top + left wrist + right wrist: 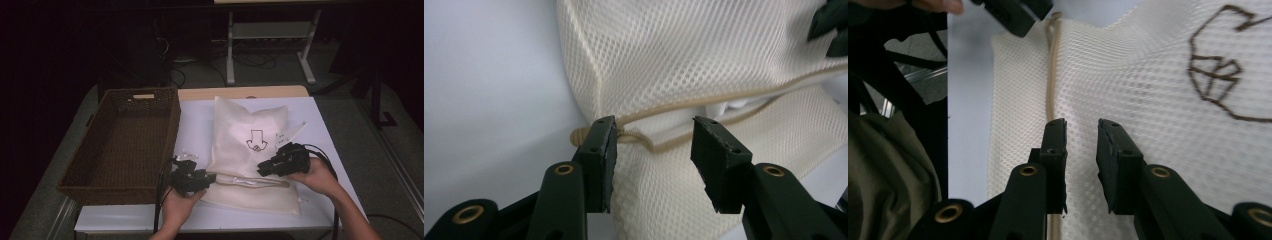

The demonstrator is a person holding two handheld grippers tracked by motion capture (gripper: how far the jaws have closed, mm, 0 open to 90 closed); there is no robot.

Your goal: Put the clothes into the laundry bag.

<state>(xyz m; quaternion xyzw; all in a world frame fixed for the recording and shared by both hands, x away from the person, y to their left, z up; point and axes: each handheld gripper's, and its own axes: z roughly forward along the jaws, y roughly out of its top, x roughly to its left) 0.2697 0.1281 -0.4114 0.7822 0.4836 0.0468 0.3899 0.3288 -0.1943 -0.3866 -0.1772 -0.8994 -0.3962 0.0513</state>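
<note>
Item 1, left claw [651, 165]: black, two flat ribbed pads on brass-riveted links, released and gaping. It is sitting at the near left edge of the mesh bag [250, 145], with the drawstring [684, 107] running just beyond its tips and the cord's knotted end touching the outer face of its left pad; nothing is being pinched.

Item 2, right claw [1082, 165]: same build, jaws standing apart by a narrow gap over the bag's weave, gripping nothing.

Item 3, mesh bag: cream open-weave fabric, soft, limp, rectangular, with a brown arrow-and-diamond mark [256, 140] on top. It is lying on the table [320, 115] between the two claws, long axis running away from the person, its mouth folded toward the near edge. The tan cord is lying crosswise along that fold, so the left claw is judged nearer to its knot and the right nearer to its middle run.

Item 4, wicker basket [80, 172]: dark brown, woven, rectangular, standing left of the bag.
</note>
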